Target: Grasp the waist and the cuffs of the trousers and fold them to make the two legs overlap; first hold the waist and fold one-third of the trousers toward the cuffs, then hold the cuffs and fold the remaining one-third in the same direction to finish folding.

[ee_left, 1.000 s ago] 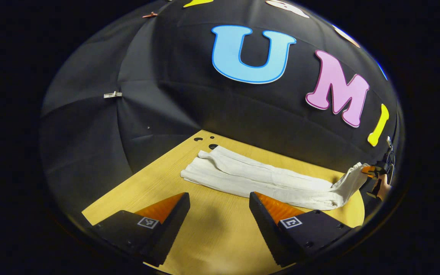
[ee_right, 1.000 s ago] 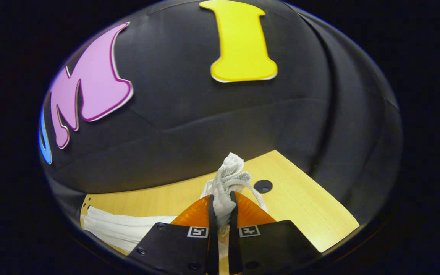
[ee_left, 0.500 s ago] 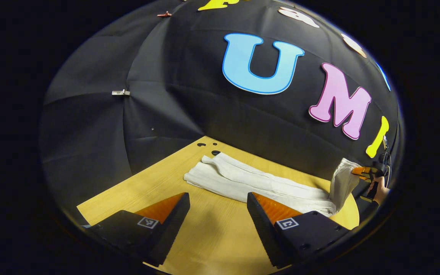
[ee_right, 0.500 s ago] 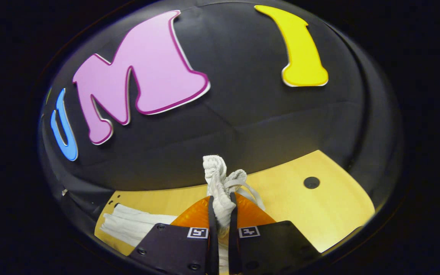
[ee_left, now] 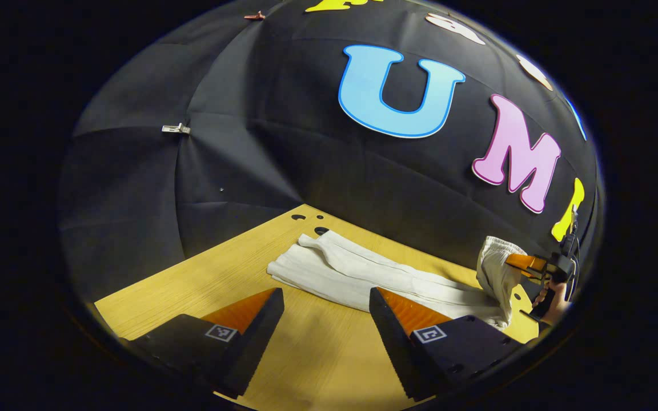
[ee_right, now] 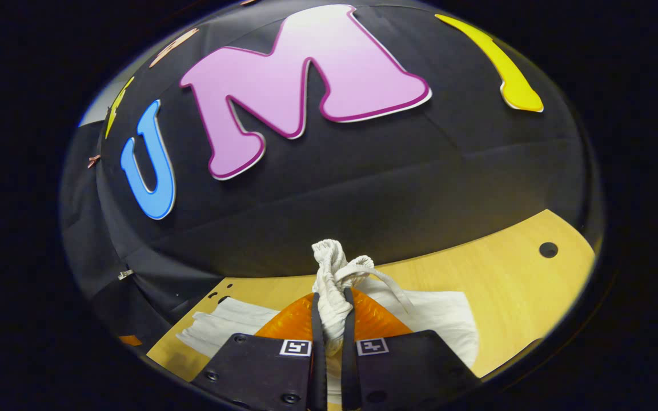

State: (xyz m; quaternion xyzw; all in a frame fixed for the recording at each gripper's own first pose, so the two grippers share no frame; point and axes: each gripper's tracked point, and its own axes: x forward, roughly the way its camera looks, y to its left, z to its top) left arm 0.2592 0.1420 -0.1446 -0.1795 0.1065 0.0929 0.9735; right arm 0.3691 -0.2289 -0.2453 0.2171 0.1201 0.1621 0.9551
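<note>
While the white trousers (ee_left: 374,274) lie lengthwise on the wooden table (ee_left: 192,285), legs overlapped, their waist (ee_right: 332,268) is pinched in our right gripper (ee_right: 329,319). Over the last second it has lifted the waist and swung it toward the cuffs (ee_left: 295,257); we judge the first third-fold underway. Our left gripper (ee_left: 323,319) hangs spread, near the trousers' edge, holding nothing.

The white knitted trousers (ee_left: 374,274) lie lengthwise on the light wooden counter (ee_left: 203,274), waist end raised above it at right, before the black cloth wall (ee_left: 237,165).
</note>
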